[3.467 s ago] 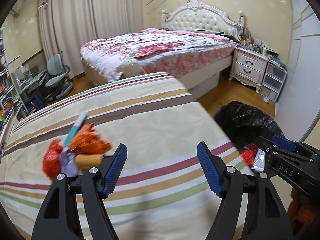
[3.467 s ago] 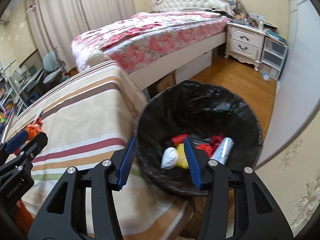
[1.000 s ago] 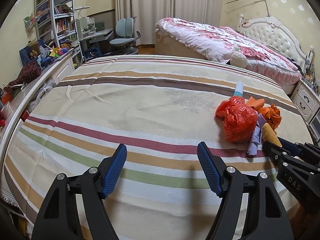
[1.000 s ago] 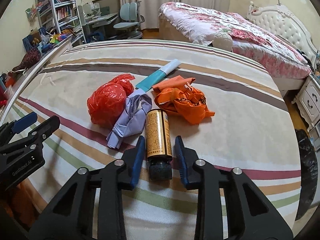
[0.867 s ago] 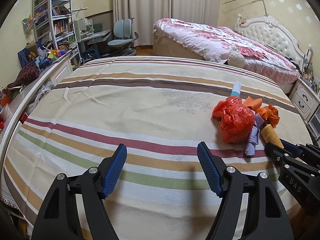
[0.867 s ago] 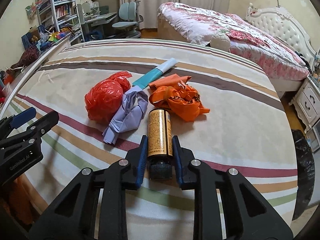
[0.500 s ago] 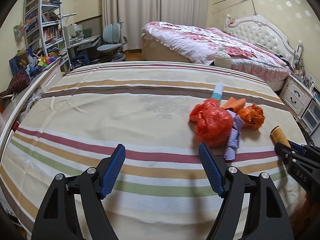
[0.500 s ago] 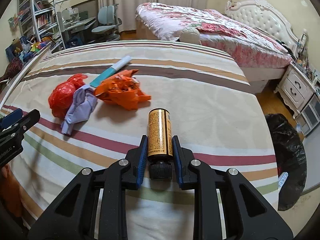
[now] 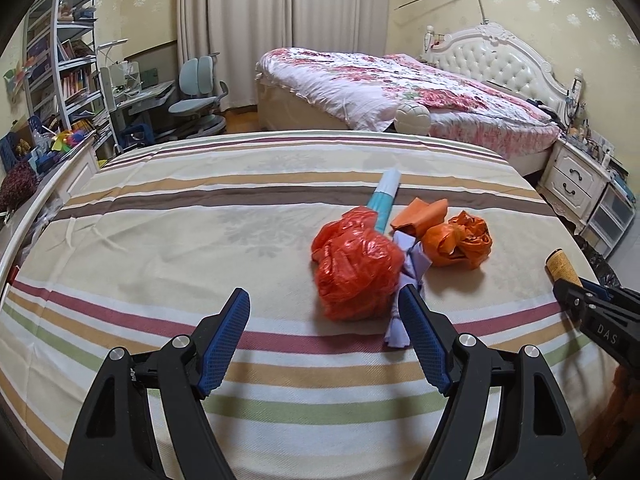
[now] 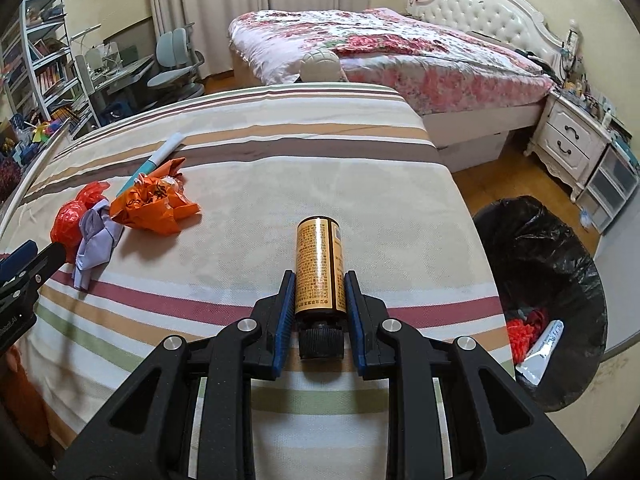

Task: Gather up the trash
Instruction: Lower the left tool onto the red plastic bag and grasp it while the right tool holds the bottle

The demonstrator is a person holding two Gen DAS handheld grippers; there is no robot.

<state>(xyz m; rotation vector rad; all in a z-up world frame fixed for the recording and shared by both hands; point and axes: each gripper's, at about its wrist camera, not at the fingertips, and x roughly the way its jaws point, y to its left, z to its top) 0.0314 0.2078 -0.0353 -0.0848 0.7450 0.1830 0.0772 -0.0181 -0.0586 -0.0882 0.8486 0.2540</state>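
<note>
The right gripper (image 10: 319, 296) had lifted the amber bottle (image 10: 320, 266) off the striped bed (image 9: 168, 232), pinching it, bound for the black bin (image 10: 560, 264); the left gripper (image 9: 324, 336) stayed spread, empty

left gripper (image 9: 324, 336) | black frame, silver screws | fingers (image 9: 420, 340) blue-ribbed | right gripper (image 10: 319, 312) alike
</note>
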